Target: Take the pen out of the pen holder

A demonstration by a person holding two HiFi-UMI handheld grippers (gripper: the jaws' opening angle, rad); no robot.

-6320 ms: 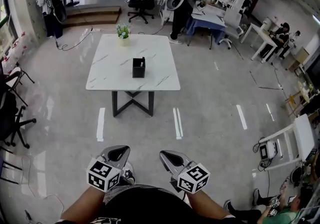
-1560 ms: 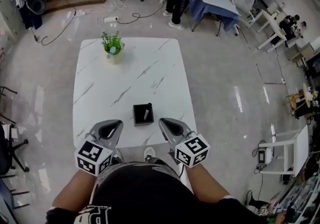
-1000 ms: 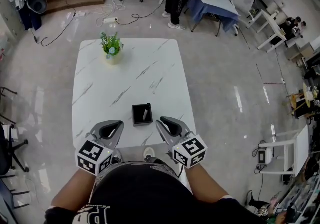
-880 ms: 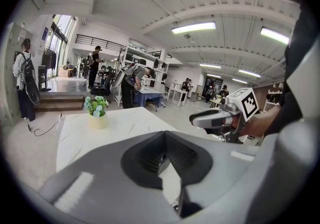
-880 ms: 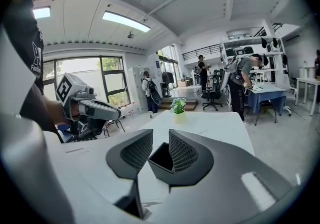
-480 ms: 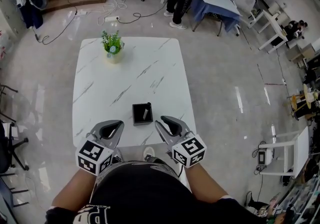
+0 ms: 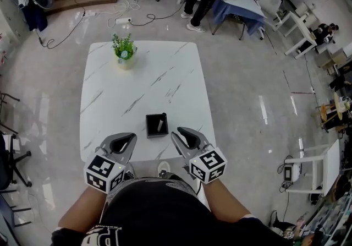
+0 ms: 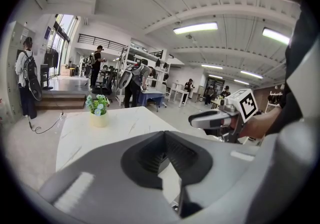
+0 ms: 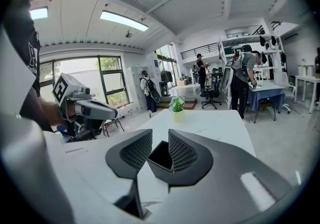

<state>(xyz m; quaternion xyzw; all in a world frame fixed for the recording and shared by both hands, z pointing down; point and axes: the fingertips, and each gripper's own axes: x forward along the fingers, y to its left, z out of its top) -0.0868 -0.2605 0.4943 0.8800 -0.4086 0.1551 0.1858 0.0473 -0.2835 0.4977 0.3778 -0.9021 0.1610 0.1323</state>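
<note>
A square black pen holder [image 7: 156, 126] stands near the front edge of the white marble table [image 7: 143, 80], with a pen [image 7: 160, 125] leaning inside it. My right gripper [image 7: 175, 133] hovers just to the right of the holder and nearer to me, its jaws a little apart with nothing in them. In the right gripper view the holder [image 9: 160, 157] shows through the gap of that gripper [image 9: 160, 135]. My left gripper [image 7: 132, 136] sits to the left of the holder and nearer to me. Its tips [image 8: 164, 133] meet on nothing, and the holder is hidden from its view.
A small potted plant [image 7: 124, 50] stands at the table's far left corner. Several people stand or work at desks [image 7: 236, 3] beyond the table. Office chairs [image 7: 8, 154] stand at the left, and cables [image 7: 82, 25] lie on the floor.
Since the oldest frame I have come up to the table's front edge. Over the last second the right gripper edged slightly left toward the holder; the left gripper stayed put.
</note>
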